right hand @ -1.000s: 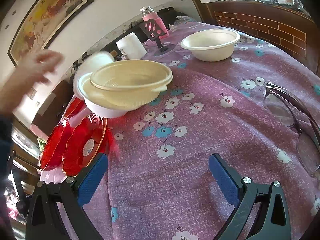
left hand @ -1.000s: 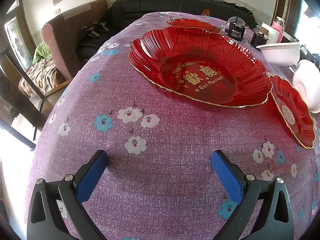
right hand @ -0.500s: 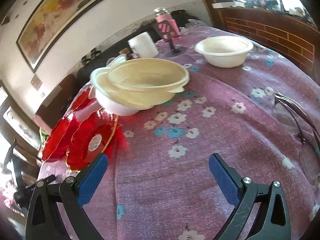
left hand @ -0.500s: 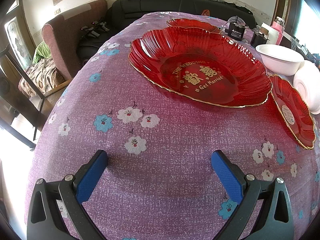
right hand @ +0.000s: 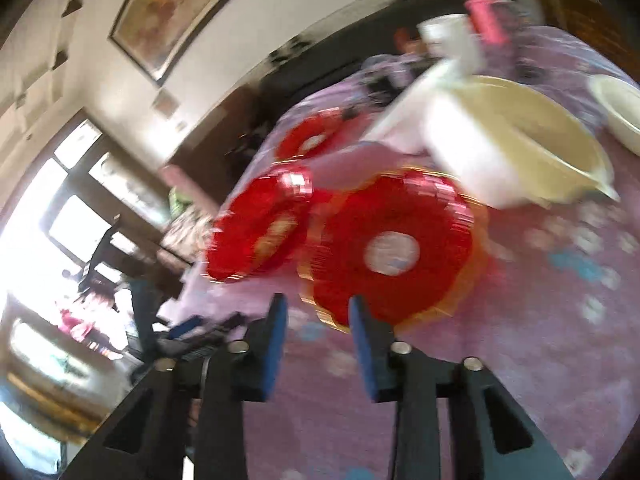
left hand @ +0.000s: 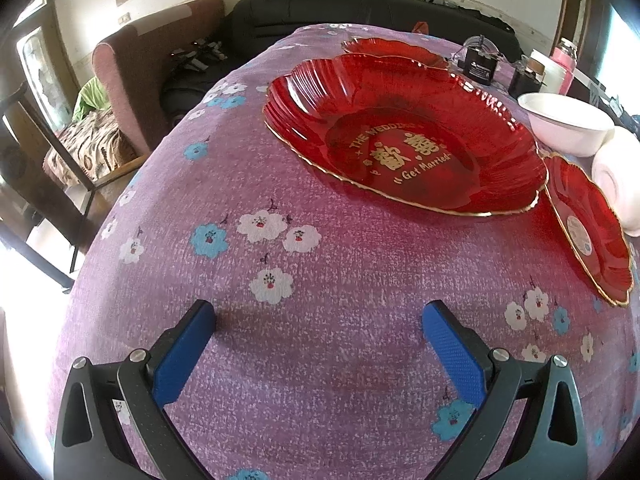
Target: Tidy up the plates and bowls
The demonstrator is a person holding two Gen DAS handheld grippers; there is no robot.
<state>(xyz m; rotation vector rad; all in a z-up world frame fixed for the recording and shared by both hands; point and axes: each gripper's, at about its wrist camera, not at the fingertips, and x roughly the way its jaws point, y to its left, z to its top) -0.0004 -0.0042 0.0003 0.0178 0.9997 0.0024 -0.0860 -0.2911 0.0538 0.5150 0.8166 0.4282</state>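
Observation:
A large red wedding plate [left hand: 404, 140] lies on the purple flowered tablecloth [left hand: 304, 360], with a smaller red plate [left hand: 592, 228] to its right and another [left hand: 392, 46] behind it. White bowls [left hand: 566, 124] stand at the right. My left gripper [left hand: 318, 320] is open and empty, low over the cloth in front of the large plate. The right wrist view is blurred: my right gripper [right hand: 318, 312] has its jaws partly closed with a narrow gap, empty, just in front of the small red plate [right hand: 394, 248]. Stacked cream and white bowls [right hand: 516, 140] sit behind that plate.
An armchair [left hand: 156, 80] and a black sofa [left hand: 360, 8] stand beyond the table's far edge. A pink bottle [left hand: 564, 64], a dark jar [left hand: 478, 64] and a white roll [right hand: 452, 36] stand at the back right. Another white bowl [right hand: 620, 112] is far right.
My right gripper has swung left toward the small red plate and its jaws have narrowed from wide open. The left gripper has not moved. A white bowl was set down behind the large plate.

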